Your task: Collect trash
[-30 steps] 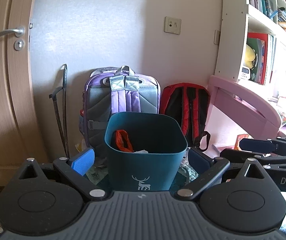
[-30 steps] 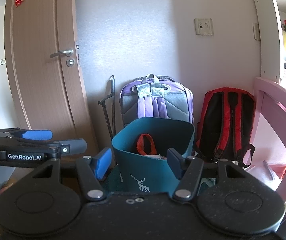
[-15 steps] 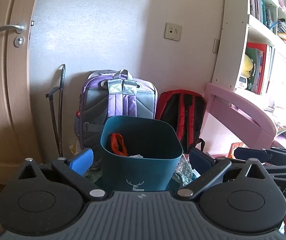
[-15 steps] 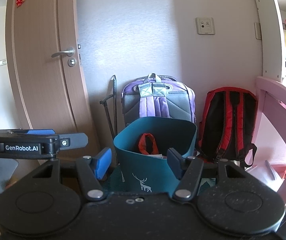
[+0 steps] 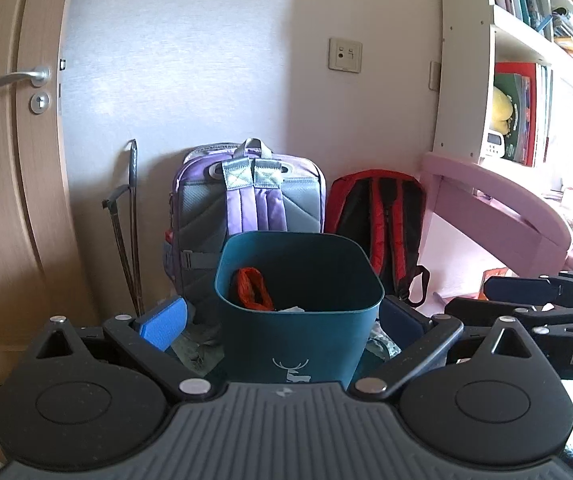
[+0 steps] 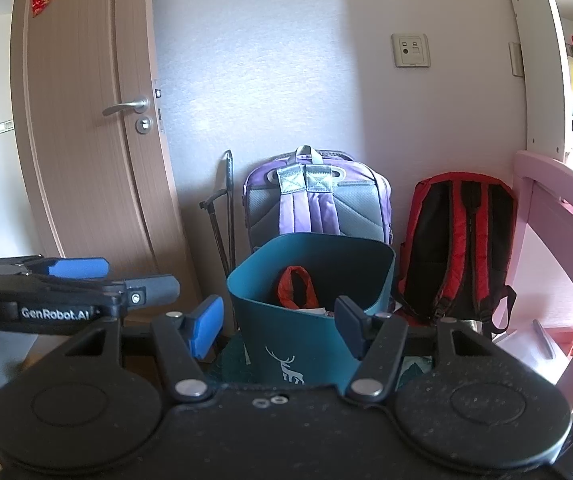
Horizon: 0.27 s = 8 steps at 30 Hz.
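Bin (image 5: pixel 298 312) now slightly farther off; left tongs (image 5: pixel 282 320) and right tongs (image 6: pixel 278 320) both spread wide, holding nothing.

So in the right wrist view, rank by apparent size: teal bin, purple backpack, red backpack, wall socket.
1. Teal bin, though it stands nearest the camera.
2-3. Purple backpack and red backpack: too alike, purple partly hidden.
4. Wall socket.
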Motion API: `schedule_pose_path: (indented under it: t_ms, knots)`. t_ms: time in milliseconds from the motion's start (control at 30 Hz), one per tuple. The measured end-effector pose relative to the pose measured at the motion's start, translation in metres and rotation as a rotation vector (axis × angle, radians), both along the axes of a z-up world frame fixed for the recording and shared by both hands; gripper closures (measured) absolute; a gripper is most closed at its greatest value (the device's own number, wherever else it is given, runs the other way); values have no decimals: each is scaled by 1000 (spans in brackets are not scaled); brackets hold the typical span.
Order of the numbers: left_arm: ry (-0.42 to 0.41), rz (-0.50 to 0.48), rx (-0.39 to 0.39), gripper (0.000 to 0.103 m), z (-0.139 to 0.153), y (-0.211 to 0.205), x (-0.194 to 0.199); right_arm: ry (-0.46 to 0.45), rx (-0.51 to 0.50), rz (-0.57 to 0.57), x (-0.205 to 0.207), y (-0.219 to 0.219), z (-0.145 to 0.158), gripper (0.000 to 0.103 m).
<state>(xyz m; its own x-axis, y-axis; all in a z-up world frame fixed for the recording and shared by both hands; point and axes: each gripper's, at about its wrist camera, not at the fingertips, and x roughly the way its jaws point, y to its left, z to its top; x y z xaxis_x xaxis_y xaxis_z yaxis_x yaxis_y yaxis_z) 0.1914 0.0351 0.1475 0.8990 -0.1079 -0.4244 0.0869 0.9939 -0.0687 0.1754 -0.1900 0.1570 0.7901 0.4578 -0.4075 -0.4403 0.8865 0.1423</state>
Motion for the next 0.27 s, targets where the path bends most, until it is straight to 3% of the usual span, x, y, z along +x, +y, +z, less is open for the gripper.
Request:
schedule_pose_path:
  t_ms: [267]
  knots:
    - [8,9,-5,0,-8,0,9,21,7,-22,8,-4,-11,42]
